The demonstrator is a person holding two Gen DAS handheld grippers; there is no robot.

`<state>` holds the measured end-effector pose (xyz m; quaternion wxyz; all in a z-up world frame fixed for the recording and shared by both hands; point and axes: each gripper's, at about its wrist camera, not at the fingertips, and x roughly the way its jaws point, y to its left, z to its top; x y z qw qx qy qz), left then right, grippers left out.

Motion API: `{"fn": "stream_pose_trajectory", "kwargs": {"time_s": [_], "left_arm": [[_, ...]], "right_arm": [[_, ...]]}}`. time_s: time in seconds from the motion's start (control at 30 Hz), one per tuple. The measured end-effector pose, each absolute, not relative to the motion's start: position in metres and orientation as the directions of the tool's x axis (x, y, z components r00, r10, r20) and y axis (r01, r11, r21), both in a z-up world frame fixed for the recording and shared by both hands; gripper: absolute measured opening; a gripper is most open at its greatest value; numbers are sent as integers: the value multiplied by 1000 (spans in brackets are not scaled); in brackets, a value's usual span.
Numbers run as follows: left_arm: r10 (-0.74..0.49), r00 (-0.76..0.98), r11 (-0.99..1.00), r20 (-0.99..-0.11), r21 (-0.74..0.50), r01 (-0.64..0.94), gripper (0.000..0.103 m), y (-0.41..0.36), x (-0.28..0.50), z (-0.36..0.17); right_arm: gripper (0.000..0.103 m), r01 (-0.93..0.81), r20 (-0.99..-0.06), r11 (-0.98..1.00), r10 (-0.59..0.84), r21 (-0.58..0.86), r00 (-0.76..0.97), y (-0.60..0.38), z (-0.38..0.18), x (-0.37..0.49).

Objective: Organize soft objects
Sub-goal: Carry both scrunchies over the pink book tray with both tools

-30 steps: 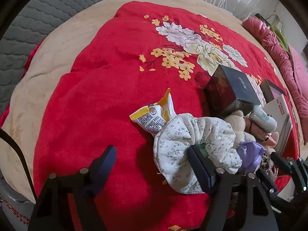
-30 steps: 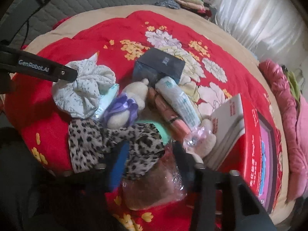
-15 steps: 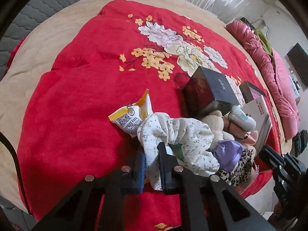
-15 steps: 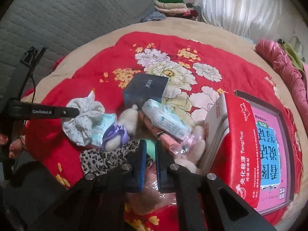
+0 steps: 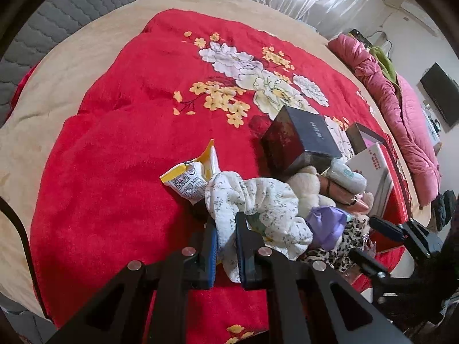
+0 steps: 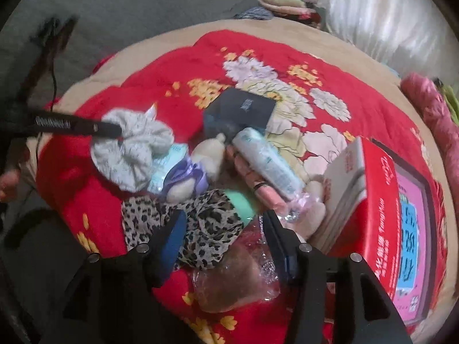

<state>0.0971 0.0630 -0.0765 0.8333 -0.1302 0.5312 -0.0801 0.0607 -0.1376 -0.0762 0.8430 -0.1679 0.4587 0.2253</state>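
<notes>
Red floral blanket [image 5: 120,149] covers the bed, with clutter piled at its near right edge. Your left gripper [image 5: 226,223] has its jaws nearly closed, pinching a fold of the white floral scrunchie [image 5: 258,200]; fabric bunches out between and above the pads. The scrunchie sits just beside the yellow snack packet [image 5: 190,177] and touches the cream plush toy [image 5: 307,183] with the purple bow [image 5: 327,220]. In the right wrist view the same scrunchie [image 6: 134,152] shows with the left gripper's finger reaching into it.

Your right gripper [image 6: 223,220] has its jaws opening, about half wide. The leopard-print scrunchie [image 6: 206,229] lies between them, draped against the left pad; whether the pads still press on it you can't tell through the blur. A crinkled clear plastic bag [image 6: 243,275] lies under the right jaw. Beyond sit a white tube [image 6: 266,160], a dark box [image 6: 241,109] and a red carton [image 6: 373,195].
</notes>
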Motion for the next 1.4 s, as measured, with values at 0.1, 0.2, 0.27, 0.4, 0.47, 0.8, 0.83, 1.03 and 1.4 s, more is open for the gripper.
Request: {"fn": "stream_pose_trajectory", "kwargs": {"time_s": [0.1,0.2,0.27,0.4,0.47,0.8,0.83,1.03,1.4], "left_arm": [[-270,426,955,-863,-296,6,12,61,98,-74],[-270,422,955,-865,-295,7,12,61,100,-76],[-268,420,956,-867,-294,2,8,61,101,-77],[-267,452,956,-851,-292,15,8,61,97,-66],[-268,464,957,-844,-290,25,8,59,94,-59],[-306,527,950,-793,-293,110,7,38,78,0],[-310,536,949,-785,-288,128,7,33,76,10],[-320,567,947,-759,-247,204,7,0,75,54],[-415,572,895,-708,-206,395,7,-116,73,108]], "right_arm": [[58,-570,-862,815,209,-108,461,-127,-85,64],[38,-603,-862,789,218,-120,458,-122,-90,64],[13,-606,-862,787,228,-111,453,-122,-90,63],[8,-606,-843,794,289,-54,454,-128,-81,58],[8,-586,-825,810,316,-23,468,-135,-70,56],[8,-465,-731,885,337,31,594,-177,-4,50],[8,-452,-723,891,334,34,604,-182,1,48],[8,-348,-665,936,287,43,690,-225,36,38],[8,-9,-598,997,50,71,800,-359,76,9]]}}
